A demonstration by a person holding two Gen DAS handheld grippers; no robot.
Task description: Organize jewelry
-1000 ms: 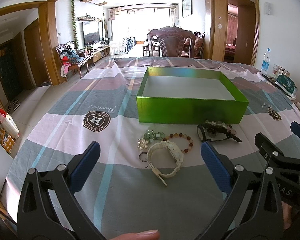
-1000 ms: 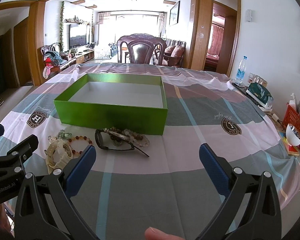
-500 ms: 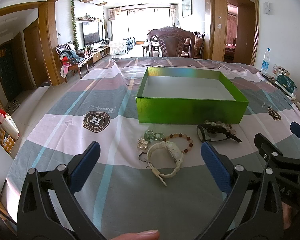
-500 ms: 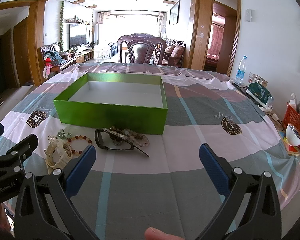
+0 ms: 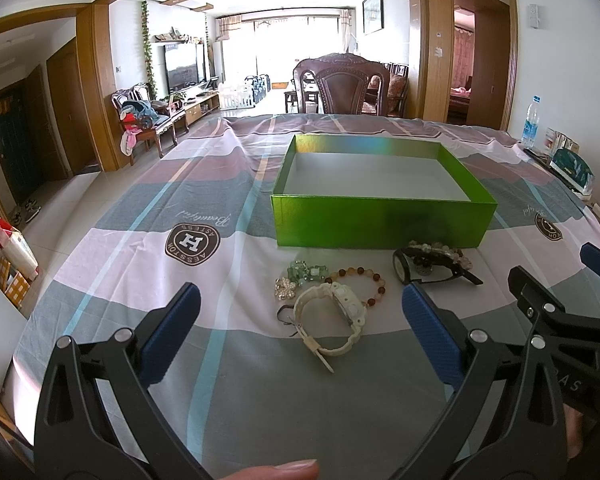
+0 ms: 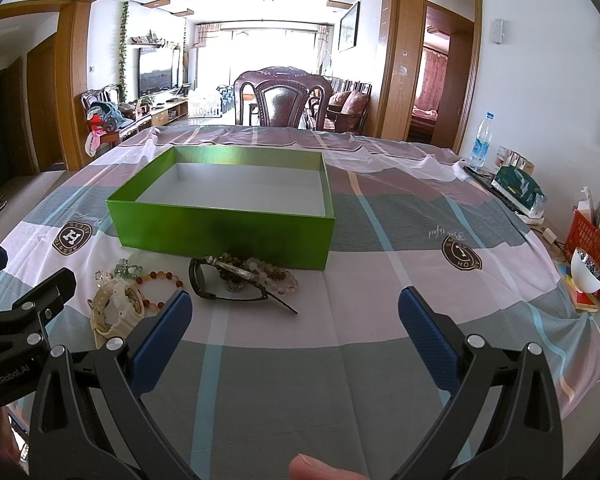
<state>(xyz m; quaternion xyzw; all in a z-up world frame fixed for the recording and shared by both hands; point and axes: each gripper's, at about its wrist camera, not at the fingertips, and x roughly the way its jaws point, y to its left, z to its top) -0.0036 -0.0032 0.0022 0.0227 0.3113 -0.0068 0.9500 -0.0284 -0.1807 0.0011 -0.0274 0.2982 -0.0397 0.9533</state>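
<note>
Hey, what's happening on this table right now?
A person holds a gripper in each hand over a table with jewelry to sort. Both the left gripper and the right gripper are open and hold nothing. A white watch, a beaded bracelet, a black watch and some small trinkets lie on the tablecloth in front of the green box, which has nothing in it yet.

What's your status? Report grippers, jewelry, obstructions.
Left gripper open, right gripper open, both empty. Jewelry on cloth before green box: white watch, bead bracelet, black watch. Box empty, path unobstructed.
</note>
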